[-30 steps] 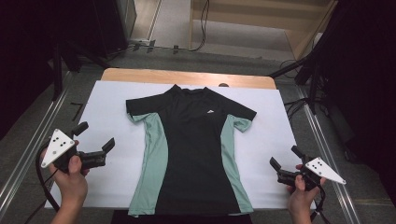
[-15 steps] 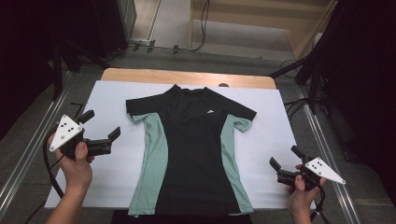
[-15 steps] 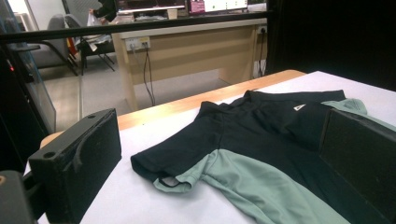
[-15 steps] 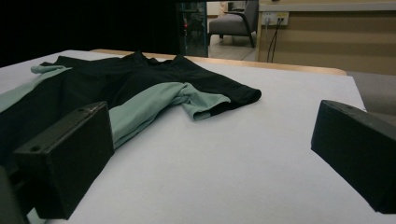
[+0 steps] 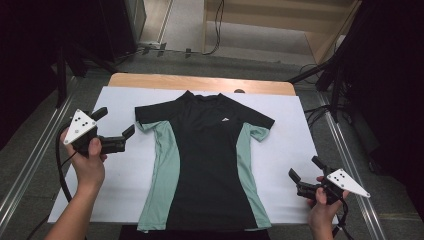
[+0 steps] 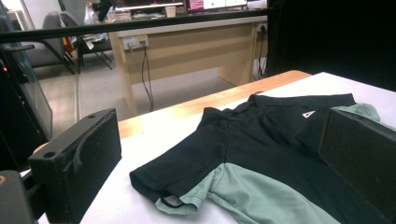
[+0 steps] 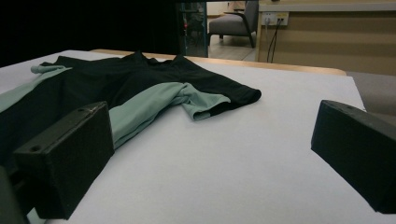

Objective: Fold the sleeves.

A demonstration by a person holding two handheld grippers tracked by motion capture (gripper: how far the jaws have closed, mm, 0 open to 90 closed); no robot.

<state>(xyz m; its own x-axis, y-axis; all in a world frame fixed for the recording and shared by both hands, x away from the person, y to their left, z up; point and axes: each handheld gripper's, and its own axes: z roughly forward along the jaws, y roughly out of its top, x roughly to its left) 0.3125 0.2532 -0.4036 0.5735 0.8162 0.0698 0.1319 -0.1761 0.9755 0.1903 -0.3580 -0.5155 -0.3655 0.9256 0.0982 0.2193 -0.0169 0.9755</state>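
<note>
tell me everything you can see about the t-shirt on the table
The t-shirt is black with pale green side panels and underarm inserts, a small white logo on the chest and short sleeves. It looks like thin, smooth sports fabric. It lies flat, front up, spread on the white sheet, collar toward the far edge, hem at the near edge. Nothing grips it; the left gripper is open beside one sleeve.

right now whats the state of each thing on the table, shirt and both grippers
t-shirt: spread flat, front up, on the white sheet, held by neither gripper
left sleeve: flat, its cuff slightly curled
right sleeve: flat, a little rumpled
left gripper: open, held beside the left sleeve, holding nothing
right gripper: open, held over the sheet near the shirt's lower right side, holding nothing
</note>
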